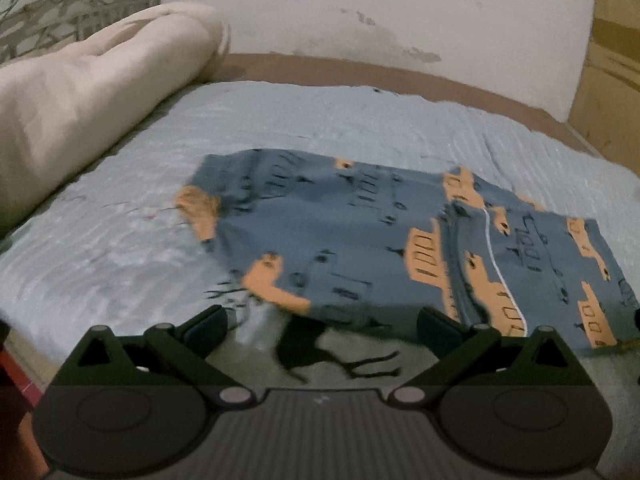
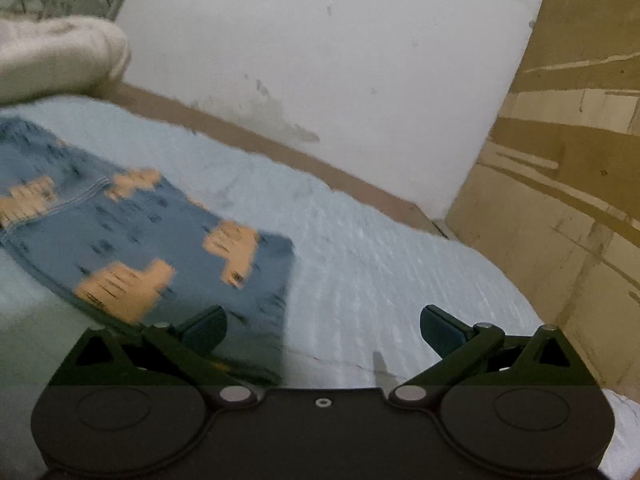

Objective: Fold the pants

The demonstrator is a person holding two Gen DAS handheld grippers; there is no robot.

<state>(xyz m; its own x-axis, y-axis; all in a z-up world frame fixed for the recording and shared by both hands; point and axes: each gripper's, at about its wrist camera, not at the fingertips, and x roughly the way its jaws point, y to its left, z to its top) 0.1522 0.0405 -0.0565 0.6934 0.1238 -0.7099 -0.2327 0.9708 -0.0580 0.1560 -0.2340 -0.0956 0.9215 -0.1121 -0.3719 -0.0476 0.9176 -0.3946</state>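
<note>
Pants (image 1: 360, 240) lie flat on the bed (image 1: 120, 248), blue with orange blocks and small dark marks, and they already look doubled over into a short wide shape. Their near edge sits close to both claws. In the left view a white line runs down the cloth near a seam, and one orange corner on the far left curls up a little. The left claw (image 1: 322, 326) hovers just over the near edge, its two fingers wide apart with nothing between them. The right claw (image 2: 323, 327) is also spread apart and empty, and it hangs beside the right corner of the pants, mostly over the bare pale blue sheet. My guess is that one fold is done and another fold, or a last tidy-up, comes next. For that, each claw would need to drop to the near edge, pinch the cloth, and carry it over evenly so the layers do not slide. The curled corner may need pressing flat. A black deer shape is printed on the sheet just under the left claw. A big rolled pink blanket (image 1: 92, 92) lies well apart at the left. A white wall (image 2: 320, 60) and a cardboard box (image 2: 568, 160) sit behind, and none of these are in the way.
</note>
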